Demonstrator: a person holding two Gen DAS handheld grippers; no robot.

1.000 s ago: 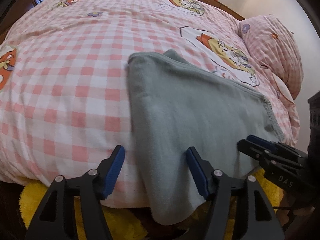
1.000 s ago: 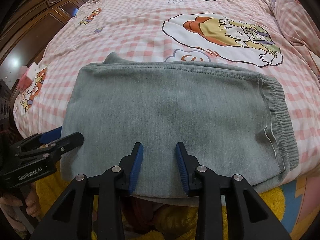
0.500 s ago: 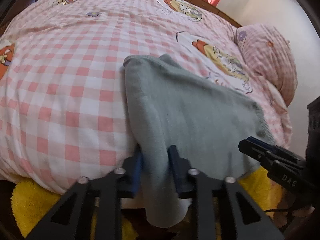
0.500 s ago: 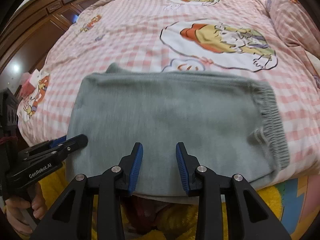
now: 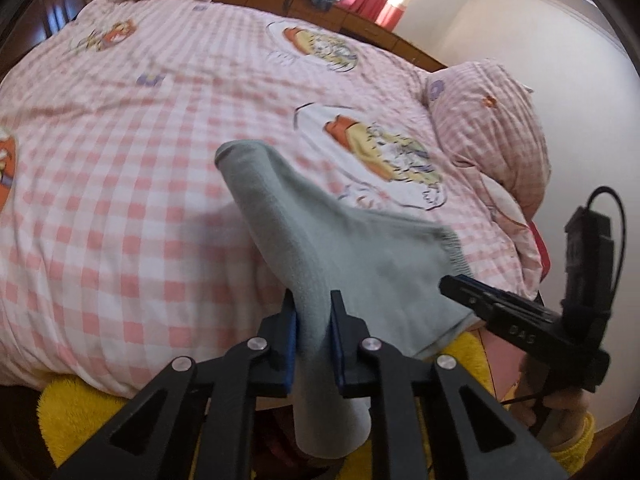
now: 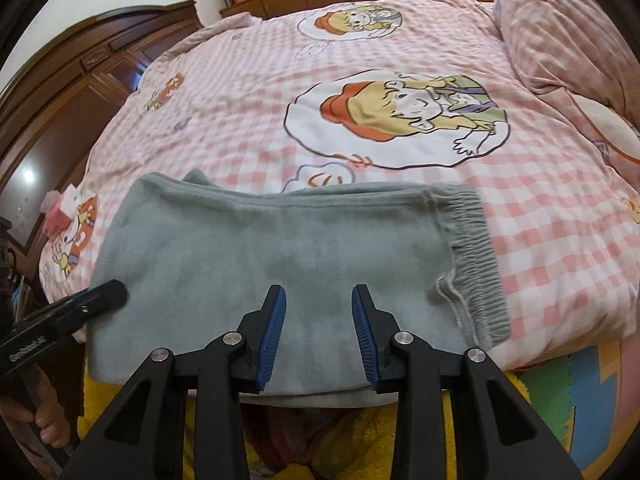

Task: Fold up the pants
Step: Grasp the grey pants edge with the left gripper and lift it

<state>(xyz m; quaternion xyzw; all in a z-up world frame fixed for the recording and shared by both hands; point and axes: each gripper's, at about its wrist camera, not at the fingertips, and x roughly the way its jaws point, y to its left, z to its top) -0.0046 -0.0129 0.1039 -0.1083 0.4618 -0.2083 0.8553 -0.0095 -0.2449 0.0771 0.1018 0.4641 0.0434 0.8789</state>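
Since a second ago our left gripper point(image 5: 314, 312) has gone from wide apart beside the grey pants point(image 6: 276, 256) to clamped on their near left edge, and that edge now rises off the pink checked duvet point(image 5: 120, 184) in a tented ridge. Our right gripper point(image 6: 319, 328) hovers over the middle of the near edge with its blue pads point(image 6: 274, 328) narrowly apart, gripping nothing. Folded pants lie across the near side of the bed, elastic waistband point(image 6: 476, 256) to the right, lower edge hanging over the mattress side. A matching checked pillow point(image 5: 488, 132) sits far right.
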